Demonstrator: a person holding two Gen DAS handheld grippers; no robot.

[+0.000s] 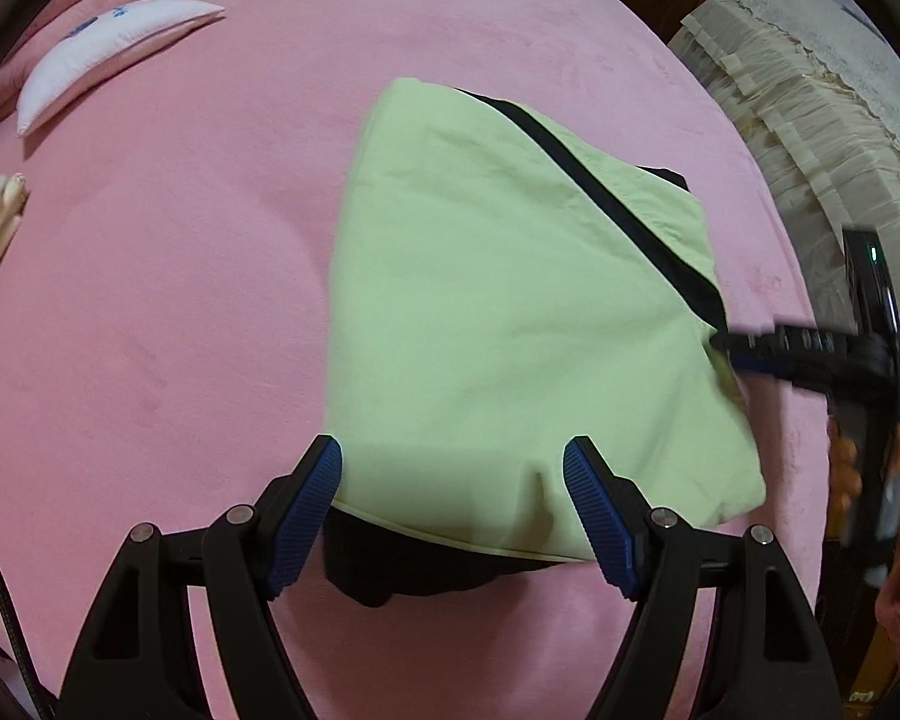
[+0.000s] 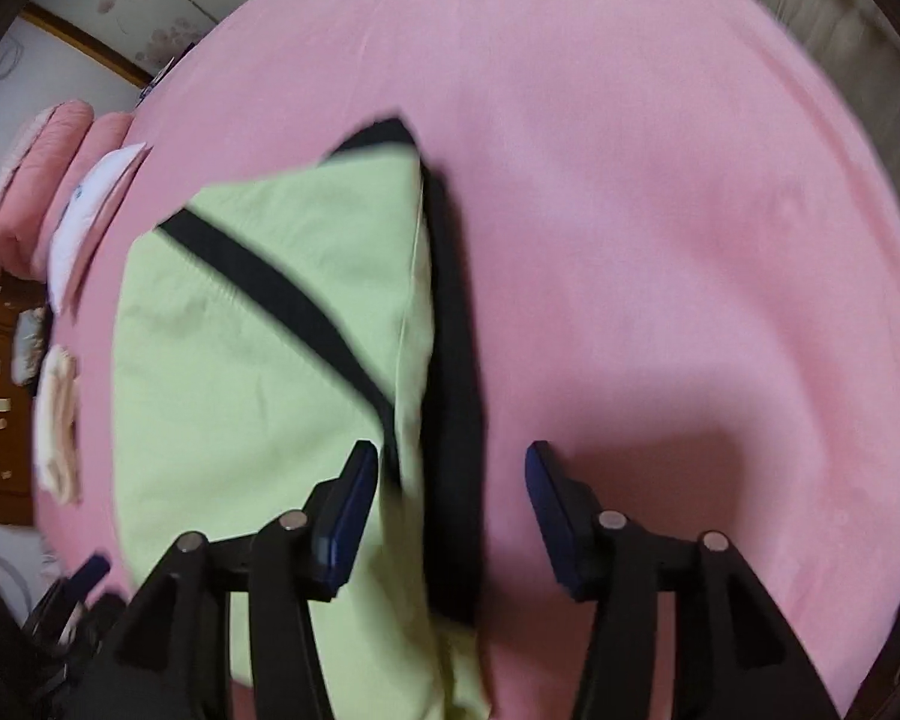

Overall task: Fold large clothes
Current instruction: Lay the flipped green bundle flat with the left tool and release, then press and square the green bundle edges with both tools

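Garment (image 1: 498, 312) folded on the pink bed (image 1: 168, 312), both claws released.
Left gripper (image 1: 453, 510) straddles its near edge, right gripper (image 2: 450, 510) its side; another fold seems due, needing fresh pinches.

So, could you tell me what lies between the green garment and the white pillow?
Only bare pink bedcover separates the green garment from the white pillow, as the left wrist view shows.
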